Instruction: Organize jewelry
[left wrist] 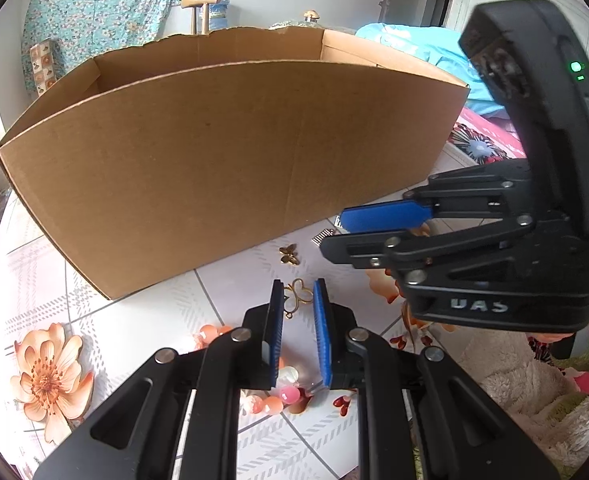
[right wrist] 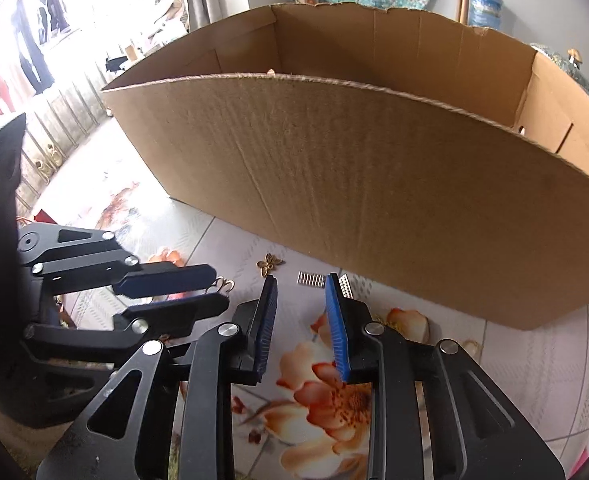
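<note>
A big open cardboard box (left wrist: 222, 152) stands on the flowered tablecloth; it also fills the right wrist view (right wrist: 374, 184). In front of it lie a gold outline butterfly pendant (left wrist: 300, 294), a small solid gold butterfly (left wrist: 289, 255) (right wrist: 269, 264) and two silver ribbed pieces (left wrist: 322, 237) (right wrist: 311, 278). My left gripper (left wrist: 298, 288) is open, its fingers either side of the outline butterfly, just above it. My right gripper (right wrist: 300, 282) is open and empty over the cloth near the silver pieces; in the left wrist view it shows from the side (left wrist: 334, 232).
A pink and white bead bracelet (left wrist: 286, 394) lies on the cloth under the left gripper. A fluffy cream blanket (left wrist: 534, 384) lies at the right. The left gripper shows at the left of the right wrist view (right wrist: 218, 292), with the outline butterfly (right wrist: 224, 286) at its tips.
</note>
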Motion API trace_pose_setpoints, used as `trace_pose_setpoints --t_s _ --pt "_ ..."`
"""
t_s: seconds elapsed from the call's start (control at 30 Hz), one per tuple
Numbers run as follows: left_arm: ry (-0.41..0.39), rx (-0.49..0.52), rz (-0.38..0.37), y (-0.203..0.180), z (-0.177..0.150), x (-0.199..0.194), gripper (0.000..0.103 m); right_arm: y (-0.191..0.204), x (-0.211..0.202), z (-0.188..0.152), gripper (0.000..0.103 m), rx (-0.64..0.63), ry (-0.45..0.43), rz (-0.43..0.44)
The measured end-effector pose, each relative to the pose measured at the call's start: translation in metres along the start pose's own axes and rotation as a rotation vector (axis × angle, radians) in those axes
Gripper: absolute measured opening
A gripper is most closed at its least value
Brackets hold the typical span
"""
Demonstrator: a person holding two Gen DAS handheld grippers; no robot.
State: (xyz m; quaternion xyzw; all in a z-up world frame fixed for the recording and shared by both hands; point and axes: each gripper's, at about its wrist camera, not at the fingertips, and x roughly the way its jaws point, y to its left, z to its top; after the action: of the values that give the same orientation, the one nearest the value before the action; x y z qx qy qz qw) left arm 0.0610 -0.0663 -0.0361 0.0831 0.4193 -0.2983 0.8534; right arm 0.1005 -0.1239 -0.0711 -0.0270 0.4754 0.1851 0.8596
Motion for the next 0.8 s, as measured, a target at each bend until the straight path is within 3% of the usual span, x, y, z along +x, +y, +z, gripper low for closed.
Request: trace_pose_setpoints --t_s 0.23,0.43,0.5,0.53,0.8 --pt "0.001 -0.001 -0.005 0.000 0.000 0.001 0.014 0.004 0.014 0.005 0.017 0.000 0.002 -0.041" --pt "0.005 -0.009 -0.010 0.003 0.001 0.005 0.014 0.016 0.027 0.007 0.016 -0.038 0.002 -0.094" --pt "0.005 -0.011 -0.010 0.003 0.001 0.005 0.014 0.020 0.029 0.005 0.011 -0.039 -0.001 -0.107" --pt "0.004 -0.011 -0.010 0.003 0.001 0.005 0.014 0.020 0.029 0.005 0.001 -0.042 -0.002 -0.116" --pt "0.003 -0.013 -0.002 0.003 -0.001 0.004 0.014 0.027 0.032 0.004 0.000 -0.033 -0.005 -0.115"
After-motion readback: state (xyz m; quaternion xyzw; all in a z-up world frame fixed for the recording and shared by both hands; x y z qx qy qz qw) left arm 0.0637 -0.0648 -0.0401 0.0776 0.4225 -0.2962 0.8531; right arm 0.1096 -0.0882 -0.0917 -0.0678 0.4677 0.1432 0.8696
